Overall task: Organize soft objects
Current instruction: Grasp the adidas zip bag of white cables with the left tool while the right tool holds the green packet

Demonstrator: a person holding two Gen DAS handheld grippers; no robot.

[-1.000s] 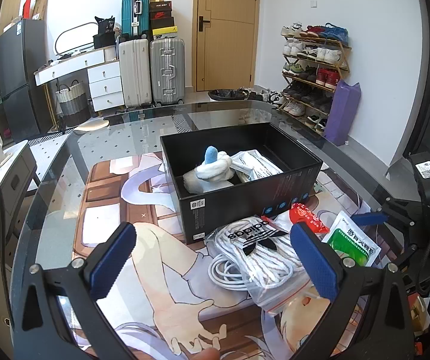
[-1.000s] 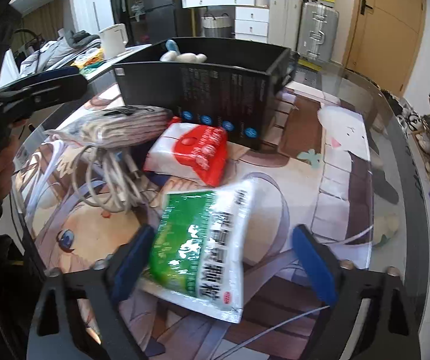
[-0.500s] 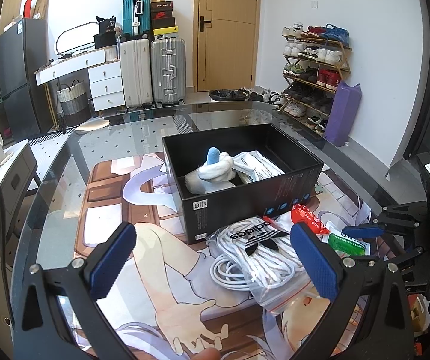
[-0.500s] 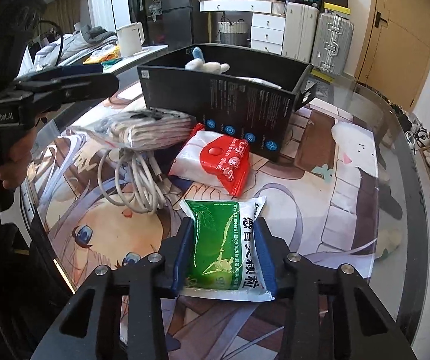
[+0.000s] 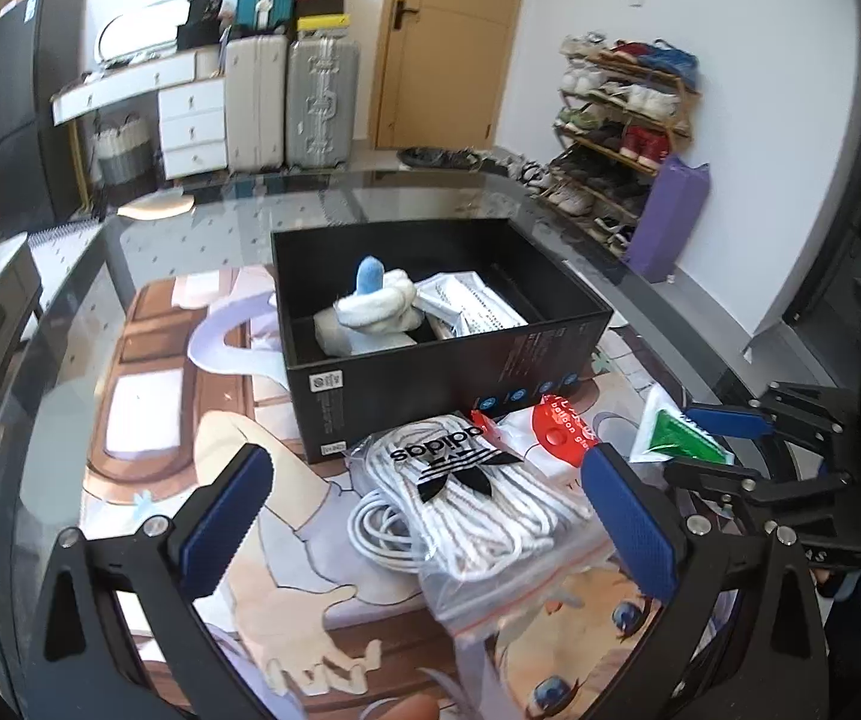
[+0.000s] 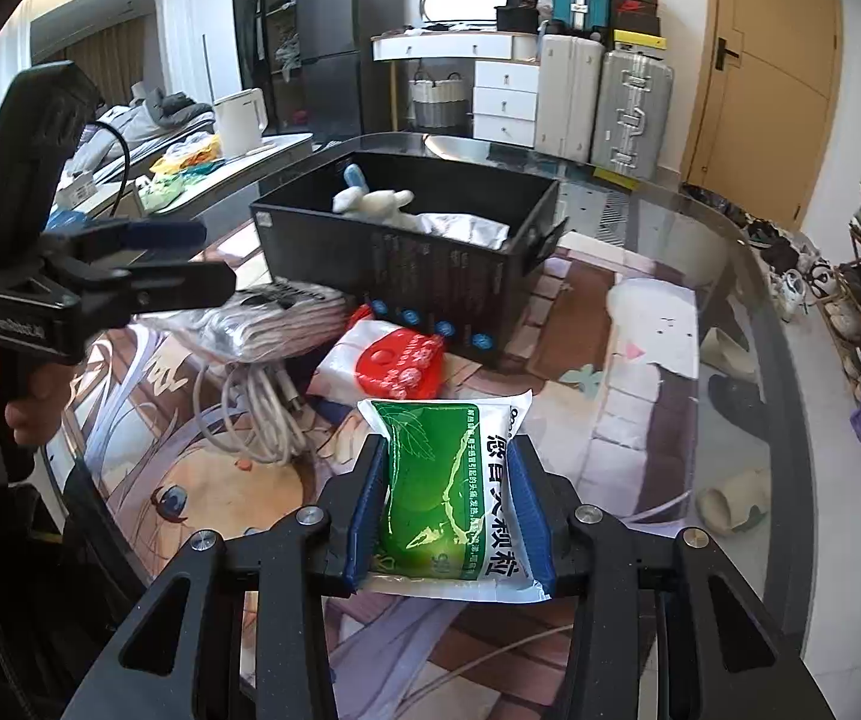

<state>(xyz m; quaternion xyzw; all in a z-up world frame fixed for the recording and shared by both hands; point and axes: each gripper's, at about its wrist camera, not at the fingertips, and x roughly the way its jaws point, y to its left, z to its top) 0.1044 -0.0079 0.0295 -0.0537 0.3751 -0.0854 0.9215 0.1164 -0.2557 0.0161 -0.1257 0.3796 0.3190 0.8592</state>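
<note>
While the left hand-held gripper [image 5: 430, 516] gapes empty, the right hand-held gripper [image 6: 451, 516] pinches a glossy green pouch [image 6: 448, 480].

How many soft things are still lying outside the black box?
3: a bagged rope and a red-and-white packet lying by the box, and a green packet clamped in the right gripper.

Two suitcases [image 5: 292, 111] stand beside a wooden door [image 5: 448, 42], with a shoe rack [image 5: 622, 120] along the wall.
</note>
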